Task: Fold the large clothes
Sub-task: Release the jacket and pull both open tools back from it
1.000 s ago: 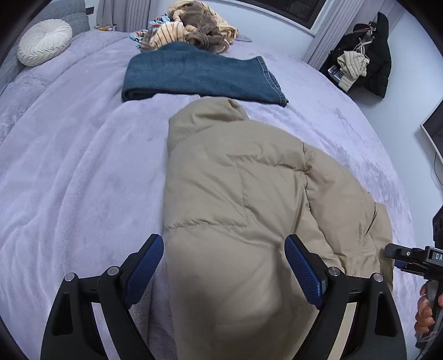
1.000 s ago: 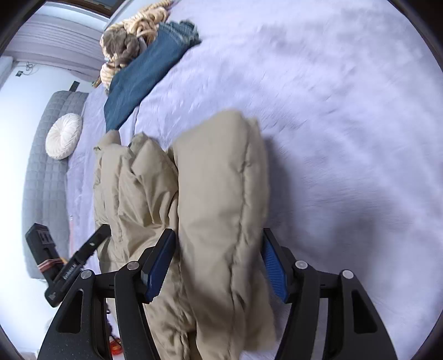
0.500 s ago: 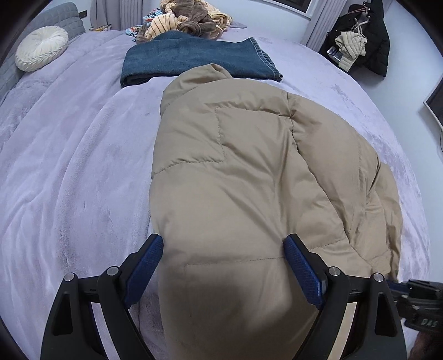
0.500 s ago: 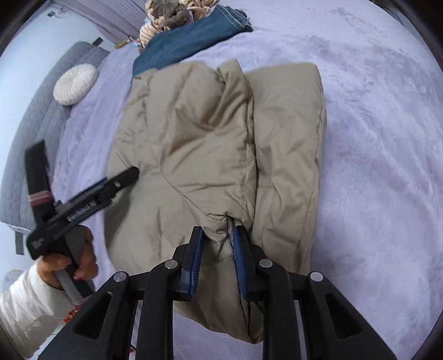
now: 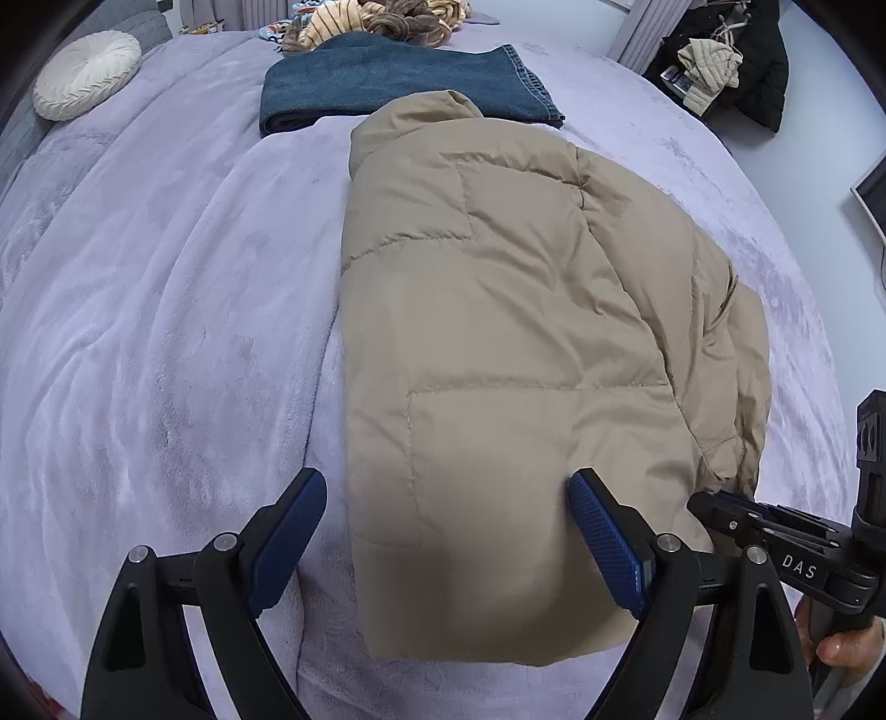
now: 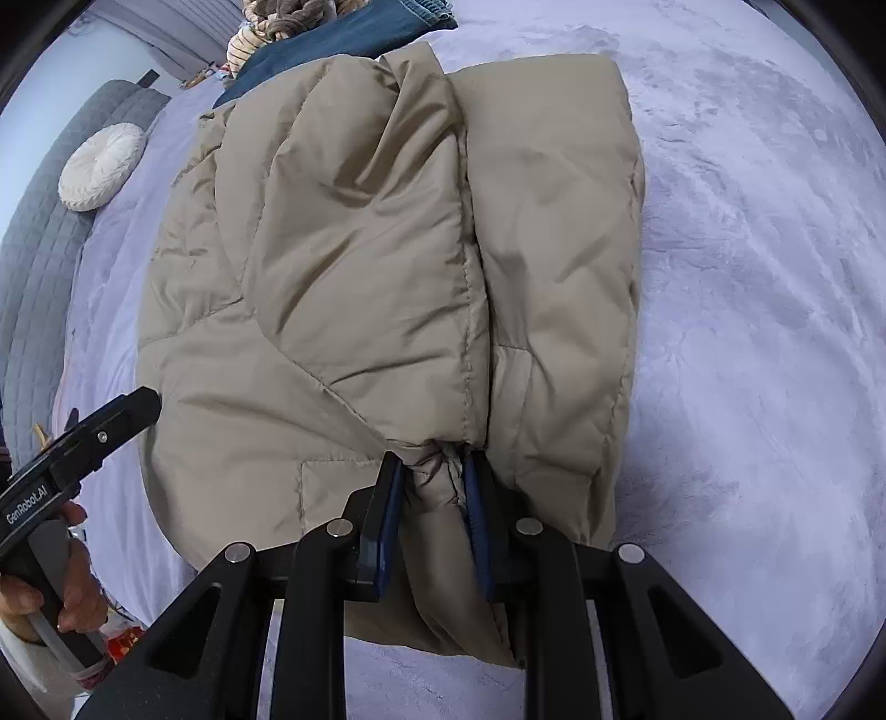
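A tan puffer jacket [image 5: 498, 343] lies partly folded on the lilac bed, its hood end far from me. My left gripper [image 5: 443, 498] is open and empty, its blue pads straddling the jacket's near hem without pinching it. My right gripper [image 6: 432, 476] is shut on a bunched fold of the jacket [image 6: 387, 249] at its near edge, where a folded-over panel meets the sleeve. The right gripper also shows at the right edge of the left wrist view [image 5: 775, 531]. The left gripper shows at the left of the right wrist view [image 6: 83, 437].
Folded blue jeans [image 5: 398, 83] lie beyond the jacket, with a heap of mixed clothes [image 5: 376, 16] behind them. A round white cushion [image 5: 86, 75] sits at the far left by the grey headboard [image 6: 39, 249]. Dark clothes hang at the far right [image 5: 736, 61].
My right gripper closed on a bunched fold of the jacket's near edge and came in closer. My left gripper stayed open and drew back slightly over the hem.
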`<move>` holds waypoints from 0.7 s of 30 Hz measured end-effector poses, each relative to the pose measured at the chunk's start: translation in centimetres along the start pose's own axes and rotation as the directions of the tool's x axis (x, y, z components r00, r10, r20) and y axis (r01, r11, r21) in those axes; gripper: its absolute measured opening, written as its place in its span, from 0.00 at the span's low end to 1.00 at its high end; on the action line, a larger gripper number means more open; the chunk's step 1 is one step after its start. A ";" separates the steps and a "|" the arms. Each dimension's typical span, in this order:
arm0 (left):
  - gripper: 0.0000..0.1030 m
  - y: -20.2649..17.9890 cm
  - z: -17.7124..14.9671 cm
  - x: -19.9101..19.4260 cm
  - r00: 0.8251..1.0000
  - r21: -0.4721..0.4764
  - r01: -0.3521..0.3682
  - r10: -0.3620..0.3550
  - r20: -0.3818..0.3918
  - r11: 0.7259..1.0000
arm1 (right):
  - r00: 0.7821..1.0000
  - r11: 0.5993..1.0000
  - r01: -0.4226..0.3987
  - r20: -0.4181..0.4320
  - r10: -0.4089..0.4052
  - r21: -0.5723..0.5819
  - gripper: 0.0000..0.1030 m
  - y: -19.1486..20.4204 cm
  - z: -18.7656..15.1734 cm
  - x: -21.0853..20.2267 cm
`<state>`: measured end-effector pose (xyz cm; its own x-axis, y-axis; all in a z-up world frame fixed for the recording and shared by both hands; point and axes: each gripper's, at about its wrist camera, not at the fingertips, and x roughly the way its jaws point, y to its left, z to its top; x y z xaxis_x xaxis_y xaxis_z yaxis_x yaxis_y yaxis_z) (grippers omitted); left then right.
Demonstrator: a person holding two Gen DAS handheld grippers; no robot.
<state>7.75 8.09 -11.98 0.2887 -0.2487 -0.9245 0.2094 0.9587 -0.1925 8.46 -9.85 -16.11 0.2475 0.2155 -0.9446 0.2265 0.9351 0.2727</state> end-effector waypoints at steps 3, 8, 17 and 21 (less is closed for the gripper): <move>1.00 -0.1 -0.5 -0.8 1.000 -0.001 -0.016 0.016 0.005 1.000 | 1.000 1.000 0.011 0.005 -0.011 0.009 0.25 0.2 -0.2 -0.4; 1.00 -0.1 -1.2 -1.6 1.000 -0.001 -0.017 0.017 -0.001 1.000 | 1.000 0.999 0.023 0.009 -0.023 0.029 0.26 0.3 -0.5 -1.0; 1.00 -0.2 -2.6 -2.9 0.999 0.009 -0.038 0.038 -0.032 0.999 | 0.999 0.998 0.045 0.016 -0.046 0.040 0.28 0.8 -2.0 -3.4; 1.00 -0.3 -3.3 -3.5 0.998 0.022 -0.039 0.040 -0.043 0.999 | 0.998 0.997 0.048 0.026 -0.050 0.062 0.29 0.8 -3.1 -4.5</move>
<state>3.56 9.17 -9.80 0.2567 -0.2039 -0.9447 0.2185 0.9644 -0.1487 4.65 -9.18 -12.14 0.2607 0.1611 -0.9519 0.2964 0.9250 0.2377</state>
